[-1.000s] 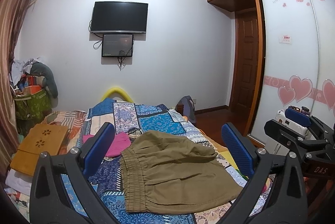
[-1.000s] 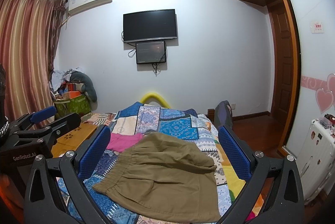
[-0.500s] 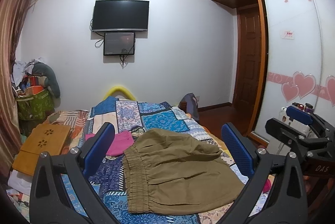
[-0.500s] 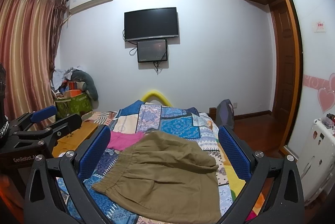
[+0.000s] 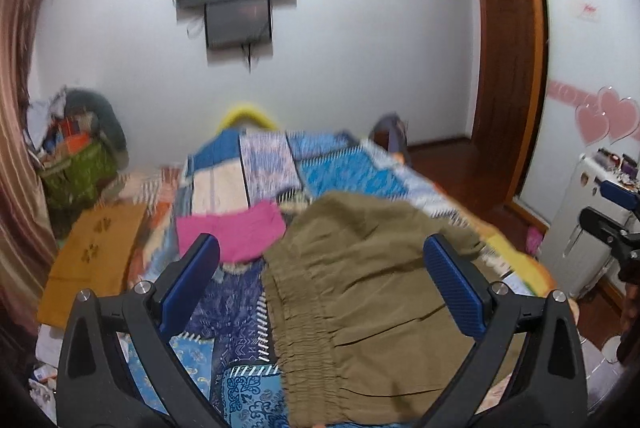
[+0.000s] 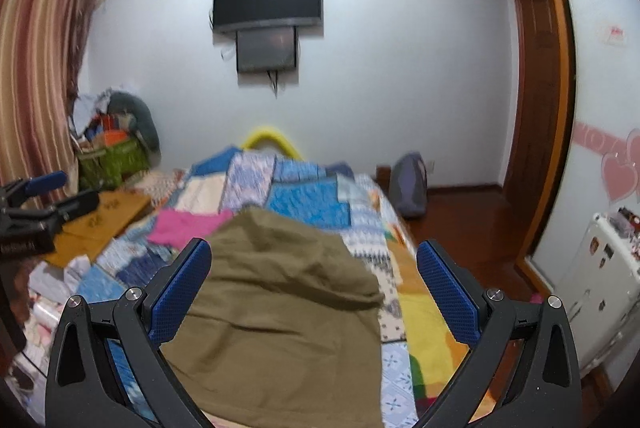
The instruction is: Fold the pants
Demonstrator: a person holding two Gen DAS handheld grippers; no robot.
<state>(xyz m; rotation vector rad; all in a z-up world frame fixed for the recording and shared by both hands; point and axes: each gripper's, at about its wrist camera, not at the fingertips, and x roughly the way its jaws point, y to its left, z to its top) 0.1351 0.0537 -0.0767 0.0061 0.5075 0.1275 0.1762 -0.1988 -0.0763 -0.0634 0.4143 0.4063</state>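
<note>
The olive-brown pants (image 5: 368, 292) lie loosely bunched on the patchwork bedspread (image 5: 256, 172), with the gathered elastic waistband (image 5: 304, 340) toward the left. They also show in the right wrist view (image 6: 280, 292). My left gripper (image 5: 320, 280) is open and empty, hovering above the waistband side. My right gripper (image 6: 314, 288) is open and empty, hovering above the right part of the pants. Each gripper shows at the edge of the other's view: the right one (image 5: 612, 224), the left one (image 6: 36, 212).
A pink garment (image 5: 230, 230) lies on the bed beyond the pants. A wooden lap tray (image 5: 92, 256) lies at the bed's left side, a green basket of clutter (image 5: 76, 176) behind it. A white appliance (image 6: 596, 292) and sliding wardrobe stand on the right.
Both grippers have tilted down and moved forward toward the pants, which now look larger. Both stay open. The pants have not moved.
</note>
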